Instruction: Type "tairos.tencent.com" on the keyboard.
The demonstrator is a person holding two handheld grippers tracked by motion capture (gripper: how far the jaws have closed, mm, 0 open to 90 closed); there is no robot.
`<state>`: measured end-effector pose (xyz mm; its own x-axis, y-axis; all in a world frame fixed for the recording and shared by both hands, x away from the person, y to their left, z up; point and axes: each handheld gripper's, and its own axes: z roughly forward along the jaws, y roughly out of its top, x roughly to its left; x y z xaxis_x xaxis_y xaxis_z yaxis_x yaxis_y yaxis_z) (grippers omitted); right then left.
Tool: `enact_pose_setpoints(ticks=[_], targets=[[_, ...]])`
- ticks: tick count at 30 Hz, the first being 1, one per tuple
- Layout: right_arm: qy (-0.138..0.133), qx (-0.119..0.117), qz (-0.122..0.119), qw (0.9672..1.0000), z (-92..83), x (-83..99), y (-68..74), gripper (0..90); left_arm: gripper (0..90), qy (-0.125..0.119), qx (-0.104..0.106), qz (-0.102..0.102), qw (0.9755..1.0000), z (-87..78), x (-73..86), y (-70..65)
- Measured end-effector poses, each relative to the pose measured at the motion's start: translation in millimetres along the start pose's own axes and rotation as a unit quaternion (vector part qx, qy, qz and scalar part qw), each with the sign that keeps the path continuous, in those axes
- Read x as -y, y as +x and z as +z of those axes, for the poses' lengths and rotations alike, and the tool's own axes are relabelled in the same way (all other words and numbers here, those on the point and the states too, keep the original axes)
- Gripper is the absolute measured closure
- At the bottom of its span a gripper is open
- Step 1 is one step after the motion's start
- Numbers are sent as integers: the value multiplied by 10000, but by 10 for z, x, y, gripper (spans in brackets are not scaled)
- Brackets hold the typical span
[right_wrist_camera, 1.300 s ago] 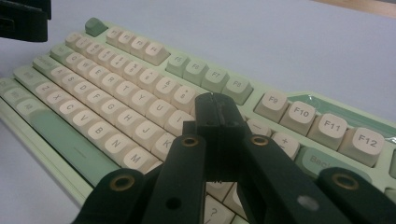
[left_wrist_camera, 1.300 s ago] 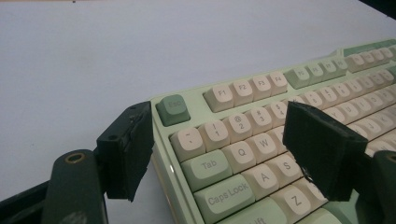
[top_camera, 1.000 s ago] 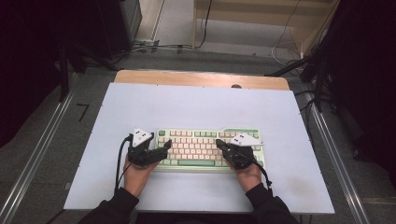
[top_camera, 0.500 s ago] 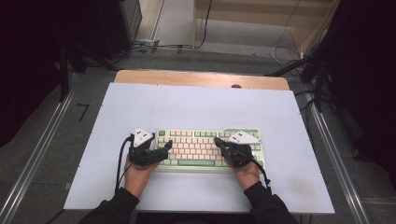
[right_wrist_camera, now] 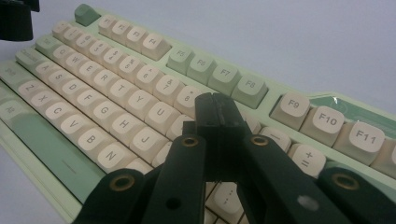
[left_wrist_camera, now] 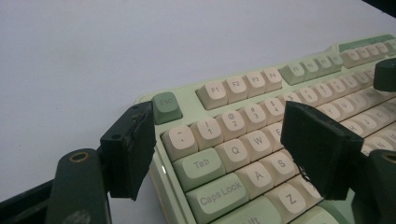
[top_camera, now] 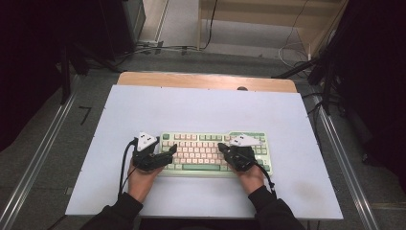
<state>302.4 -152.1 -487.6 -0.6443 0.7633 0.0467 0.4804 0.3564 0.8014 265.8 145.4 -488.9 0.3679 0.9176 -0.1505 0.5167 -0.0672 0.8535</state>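
Keyboard (top_camera: 213, 152) lay on the table (top_camera: 201, 108), near the front edge, betw. both hands; left gripper (top_camera: 168, 152) sat at its left end w/ jaws wide apart, straddling the Esc/Tab corner, clamping nothing; right gripper (top_camera: 224, 149) had jaws pressed together, tips low over the keys right of centre, approx. by the 9/0 row; whether a key was actually pushed down couldn't be told; judged mid-typing, w/ no sign of how many presses remained.
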Motion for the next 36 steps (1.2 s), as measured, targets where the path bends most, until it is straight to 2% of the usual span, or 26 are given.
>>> enact_pose_setpoints(ticks=[5, 9, 12, 13, 16, 18, 20, 22, 23, 26, 30, 36], targets=[[172, 24, 45, 9998, 43, 10, -3, 874, 271, -6, 13, -3, 10000, 1, -1, 0], [203, 38, 53, 9998, 49, 8, 2, 874, 272, -3, 13, -10, 10000, -2, 1, -4], [376, -2, 125, 9992, 56, -3, -5, 874, 274, -7, 22, -8, 10000, -1, -1, -4], [289, 23, 133, 9995, 32, -7, 1, 874, 274, -7, 28, -5, 10000, -1, -1, -5], [-205, 30, 108, 9997, -83, -46, 14, 863, 274, -9, 14, 1, 10000, -8, 0, -4], [-434, -22, 144, 9990, -144, -64, -1, 669, 274, -43, 25, -37, 10000, -11, -2, -1], [-526, -3, 180, 9985, -175, -70, -24, 421, 274, -49, 27, -34, 10000, -11, -4, 2], [-566, 65, 254, 9981, -195, -72, -61, 280, 274, -39, 27, -33, 10000, -9, -2, -1], [-573, 107, 303, 9978, -202, -71, -83, 244, 274, -37, 23, -28, 10000, -11, -2, -1], [-561, 165, 417, 9974, -212, -59, -146, 174, 274, -60, 18, -38, 10000, -25, -6, 12], [-454, 272, 471, 9975, -207, -27, -177, 162, 295, -86, 34, -60, 9999, -35, -10, 15], [-397, 266, 467, 9978, -201, -18, -198, 165, 442, -51, 313, -134, 9994, -37, -11, 7]])
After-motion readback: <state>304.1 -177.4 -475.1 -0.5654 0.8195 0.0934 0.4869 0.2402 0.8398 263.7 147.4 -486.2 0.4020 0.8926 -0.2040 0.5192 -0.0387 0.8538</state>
